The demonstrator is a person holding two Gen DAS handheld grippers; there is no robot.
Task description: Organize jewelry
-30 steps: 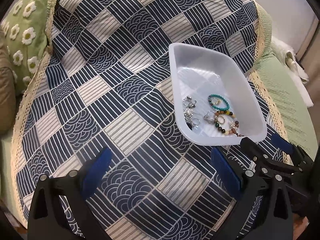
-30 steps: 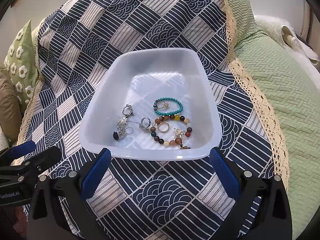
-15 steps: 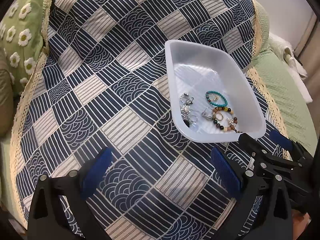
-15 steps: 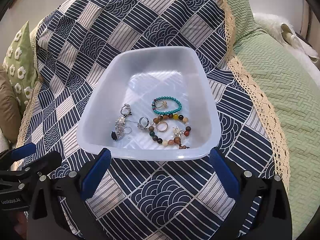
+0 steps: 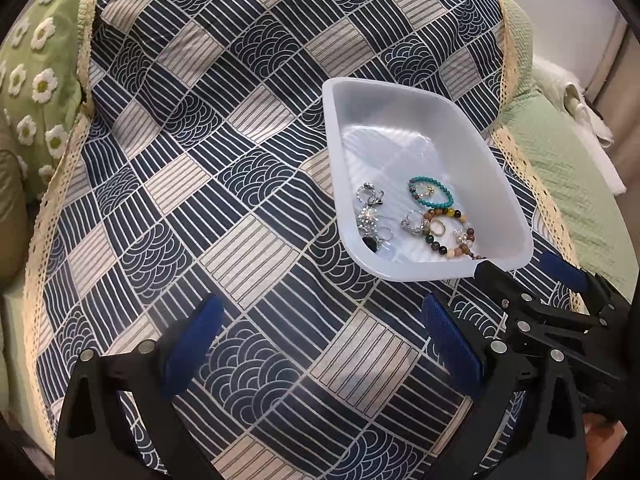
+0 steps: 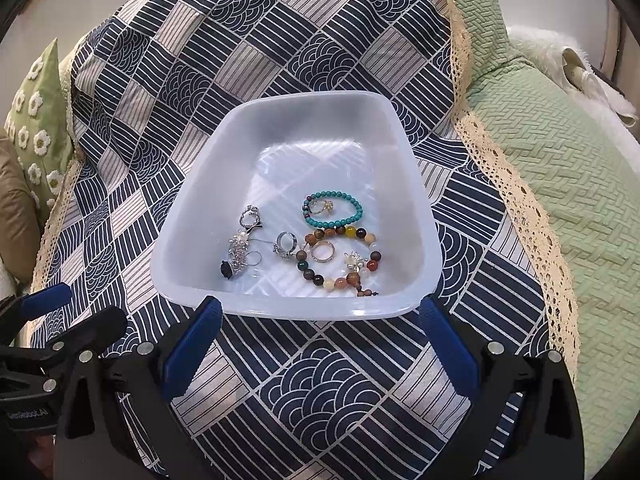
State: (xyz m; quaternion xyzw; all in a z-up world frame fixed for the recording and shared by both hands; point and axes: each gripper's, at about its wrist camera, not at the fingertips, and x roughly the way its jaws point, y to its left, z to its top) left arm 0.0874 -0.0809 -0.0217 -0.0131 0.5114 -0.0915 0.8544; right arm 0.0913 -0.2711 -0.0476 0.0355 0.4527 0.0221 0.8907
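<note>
Grippers first: the left gripper (image 5: 316,340), black-framed with blue pads, sits at the bottom of the left wrist view with its jaws spread wide over bare cloth, holding nothing. The right gripper (image 6: 316,336) fills the bottom of the right wrist view, jaws likewise wide apart and holding nothing, its two blue fingertips (image 6: 200,322) level with the near rim of the white translucent plastic tray (image 6: 280,128), one at each near corner. In the left wrist view the right gripper appears at lower right, its black tip just at the tray's near rim; whether it touches cannot be told.

The tray lies centre frame in the right wrist view, on a navy-and-cream patchwork cloth with wave and stripe squares (image 6: 320,392). All the jewelry is in its near half: a turquoise bead bracelet (image 6: 340,222) with a small ring inside it, a multicoloured stone bead bracelet (image 6: 340,280) just below it with a gold ring (image 6: 322,251) inside, a silver ring (image 6: 285,243) to the left, and a tangle of silver pieces (image 6: 240,248) further left.

A lace-edged green quilted cover (image 6: 560,184) spreads at right; a green daisy-embroidered cushion (image 5: 36,76) sits at upper left of the left wrist view.
</note>
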